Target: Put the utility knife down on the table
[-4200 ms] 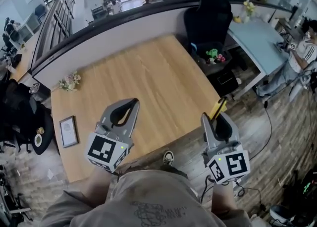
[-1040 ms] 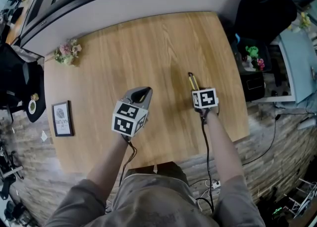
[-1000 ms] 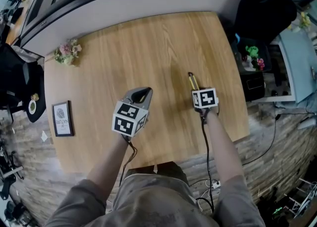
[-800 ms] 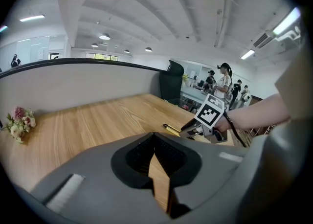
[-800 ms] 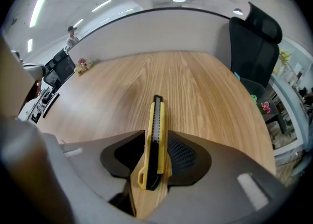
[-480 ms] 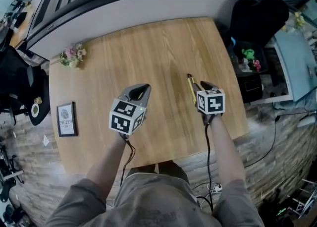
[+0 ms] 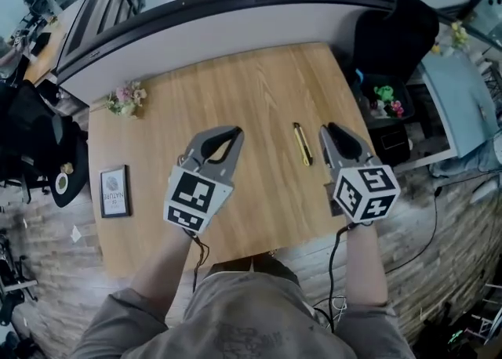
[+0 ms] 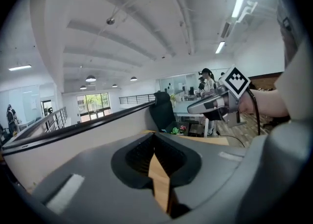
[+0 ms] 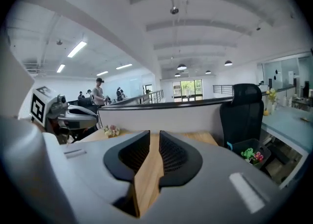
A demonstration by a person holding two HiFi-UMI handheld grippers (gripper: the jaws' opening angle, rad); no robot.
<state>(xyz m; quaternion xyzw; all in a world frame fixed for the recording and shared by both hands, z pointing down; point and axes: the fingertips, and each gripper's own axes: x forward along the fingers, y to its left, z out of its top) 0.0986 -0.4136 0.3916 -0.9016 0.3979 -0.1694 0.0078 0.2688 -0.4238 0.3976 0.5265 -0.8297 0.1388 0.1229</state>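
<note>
And there it is: the utility knife (image 7: pixel 303 144) lies flat on the counter (image 7: pixel 259 83), lengthwise away from you, free of both tools. Your right gripper (image 7: pixel 331 132) hangs just beside it on the right, jaws closing on nothing but air (only bare wood shows through the narrowing gap). Your left gripper (image 7: pixel 227 136) sits well apart on the other side, jaws drawn together and empty. So, to my eye, the placing is done and the job now is a clean exit. Lift the right tool straight away from the counter, not across the knife, so a jaw tip can't nudge the handle. The knife rests well in from the counter's edges, so leave it exactly as it lies.
</note>
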